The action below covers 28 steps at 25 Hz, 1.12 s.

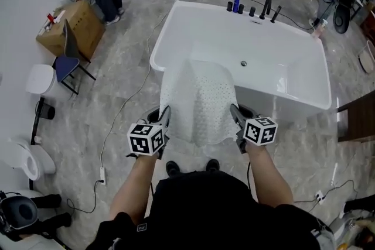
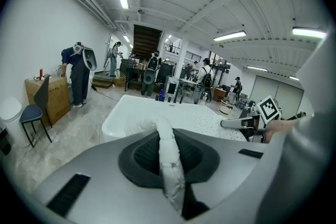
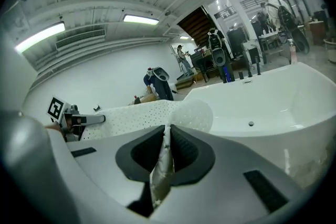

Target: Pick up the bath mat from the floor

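1 bath mat (image 1: pixel 199 103) is held between 2 grippers, the left gripper (image 1: pixel 165 114) clamped on its near-left edge, the right gripper (image 1: pixel 235 113) on its near-right. Its far end seemingly lies over the near rim of 1 bathtub (image 1: pixel 293 67). Open floor (image 1: pixel 132 76) is seen left.

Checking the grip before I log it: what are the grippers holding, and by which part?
The white bath mat, draped over the bathtub rim: the left gripper is shut on its left edge, the right gripper on its right edge.
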Available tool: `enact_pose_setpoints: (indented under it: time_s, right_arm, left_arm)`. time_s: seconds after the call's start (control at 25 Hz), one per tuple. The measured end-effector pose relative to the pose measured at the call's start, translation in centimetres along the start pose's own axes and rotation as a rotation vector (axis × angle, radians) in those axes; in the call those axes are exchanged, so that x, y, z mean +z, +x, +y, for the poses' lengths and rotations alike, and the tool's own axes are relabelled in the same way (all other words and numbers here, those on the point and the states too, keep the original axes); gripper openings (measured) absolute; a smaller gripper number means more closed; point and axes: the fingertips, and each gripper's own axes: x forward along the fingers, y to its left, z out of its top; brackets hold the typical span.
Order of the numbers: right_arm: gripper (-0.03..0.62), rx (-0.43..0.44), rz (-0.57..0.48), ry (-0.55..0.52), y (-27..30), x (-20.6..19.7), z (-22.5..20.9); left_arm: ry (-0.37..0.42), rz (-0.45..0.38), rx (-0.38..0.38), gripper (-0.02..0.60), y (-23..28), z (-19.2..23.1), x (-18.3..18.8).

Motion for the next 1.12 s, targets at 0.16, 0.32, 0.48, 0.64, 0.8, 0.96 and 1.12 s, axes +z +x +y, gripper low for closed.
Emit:
enact_pose_setpoints:
  time_s: [0.16, 0.32, 0.48, 0.64, 0.8, 0.96, 1.12]
  right_arm:
    - [0.040, 0.012, -0.065, -0.024, 0.2, 2.9, 2.6]
    - [0.040, 0.052, -0.123, -0.069, 0.1, 6.5, 5.5]
    - [0.040, 0.094, -0.174, -0.144, 0.0, 9.6, 8.6]
    - [0.040, 0.097, -0.225, -0.215, -0.2, 12.1, 11.1]
    - [0.040, 0.099, -0.275, -0.239, -0.4, 14.0, 12.9]
    - [0.040, 0.112, -0.310, -0.257, -0.6, 15.6, 14.1]
    - [0.040, 0.125, -0.346, -0.278, -1.3, 16.5, 15.2]
  left_arm:
    - [0.066, -0.071, -0.023, 0.044, -1.8, 1.5, 3.8]
    - [0.102, -0.152, -0.015, 0.044, -3.6, 2.4, 7.1]
    - [0.117, -0.232, 0.035, 0.044, -5.7, 3.2, 9.5]
    - [0.099, -0.302, 0.067, 0.044, -7.5, 4.1, 11.4]
    - [0.101, -0.334, 0.103, 0.044, -7.8, 5.2, 12.6]
    - [0.112, -0.354, 0.115, 0.044, -7.8, 5.0, 13.7]
    - [0.122, -0.376, 0.098, 0.044, -8.2, 4.5, 14.9]
